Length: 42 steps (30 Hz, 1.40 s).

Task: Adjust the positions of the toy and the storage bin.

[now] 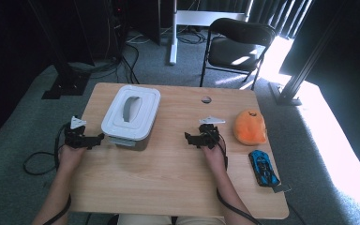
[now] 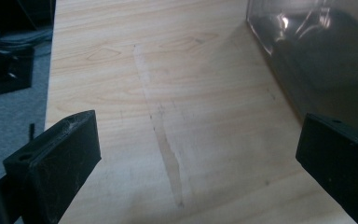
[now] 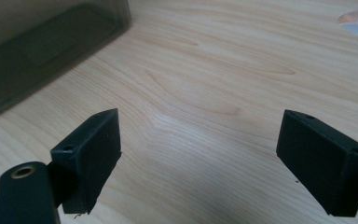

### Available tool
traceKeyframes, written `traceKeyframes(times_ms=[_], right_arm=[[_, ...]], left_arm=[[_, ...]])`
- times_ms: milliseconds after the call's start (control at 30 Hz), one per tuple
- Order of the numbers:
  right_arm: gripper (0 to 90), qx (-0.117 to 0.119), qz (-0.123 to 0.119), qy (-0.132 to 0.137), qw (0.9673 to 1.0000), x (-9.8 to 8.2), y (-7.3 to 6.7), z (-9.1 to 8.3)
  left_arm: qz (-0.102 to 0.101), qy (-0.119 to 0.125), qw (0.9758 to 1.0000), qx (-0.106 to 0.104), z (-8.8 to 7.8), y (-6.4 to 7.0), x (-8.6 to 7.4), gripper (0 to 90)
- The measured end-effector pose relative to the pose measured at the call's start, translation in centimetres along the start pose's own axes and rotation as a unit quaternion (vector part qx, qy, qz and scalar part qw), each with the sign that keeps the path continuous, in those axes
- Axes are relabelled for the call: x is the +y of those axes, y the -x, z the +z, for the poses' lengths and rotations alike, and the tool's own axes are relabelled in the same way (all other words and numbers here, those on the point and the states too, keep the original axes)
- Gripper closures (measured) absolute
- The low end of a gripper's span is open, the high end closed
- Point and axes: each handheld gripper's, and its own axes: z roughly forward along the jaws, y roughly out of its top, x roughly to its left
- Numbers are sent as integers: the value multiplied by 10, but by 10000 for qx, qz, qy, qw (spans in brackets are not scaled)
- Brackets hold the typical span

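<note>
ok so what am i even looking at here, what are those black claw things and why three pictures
A person sits at a wooden table holding a hand-held two-jaw tool in each hand: the left gripper and the right gripper. The high view looks down from above. The other two pictures come from small cameras riding on each gripper, looking along its black jaws. On the table stand a storage box with a white lid, an orange plush toy and a blue toy car. Both grippers are open and hold nothing.

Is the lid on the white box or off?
On. The white plastic lid sits flat across the top of the grey storage box, beside the left hand-held gripper.
</note>
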Motion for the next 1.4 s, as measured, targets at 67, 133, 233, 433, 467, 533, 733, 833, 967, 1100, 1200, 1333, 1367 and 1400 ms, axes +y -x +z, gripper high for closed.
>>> traceKeyframes(times_ms=[67, 133, 233, 433, 467, 533, 733, 833, 967, 1100, 1200, 1333, 1367, 1400], right_arm=[[134, 10, 38, -25, 10000, 0, -1, 7], [135, -21, 58, -80, 9999, 1, -4, 14], [135, -71, -39, -188, 9998, 6, -13, 30], [135, -139, 56, -92, 9998, 17, -22, 47], [135, -188, 27, -117, 9998, 20, -25, 52], [134, -135, 27, -136, 9998, 23, -28, 59], [135, -98, -66, -270, 9996, 33, -38, 78], [135, -122, -95, -303, 9994, 41, -43, 86], [135, -128, -87, -266, 9995, 48, -49, 88], [135, -114, -214, -276, 9993, 53, -57, 92], [135, -90, -214, -264, 9994, 54, -60, 93], [143, -183, -643, -369, 9971, 53, -73, 96], [143, -139, -578, -374, 9975, 53, -72, 95], [143, -139, -578, -374, 9975, 53, -72, 95]], left_arm=[[139, -7, 9997, 188, 3, 0, 3, 4], [143, 14, 9996, 252, 7, -1, 7, 3], [163, 34, 9991, 383, 18, -8, 14, 4], [164, -121, 9992, 343, 36, -14, 25, 3], [192, -150, 9992, 332, 38, -14, 26, 3], [247, -160, 9991, 298, 44, -13, 29, 3], [337, -156, 9990, 243, 54, -9, 37, 3], [409, -170, 9988, 216, 56, -8, 43, 3], [352, -30, 9993, 99, 54, -5, 48, 3], [341, -28, 9994, 74, 54, 0, 50, 3], [377, -7, 9993, 28, 53, 2, 50, 3], [395, 27, 9992, -13, 52, 9, 51, 3], [399, 30, 9992, -46, 51, 12, 50, 4], [399, 30, 9992, -46, 51, 12, 50, 3]])
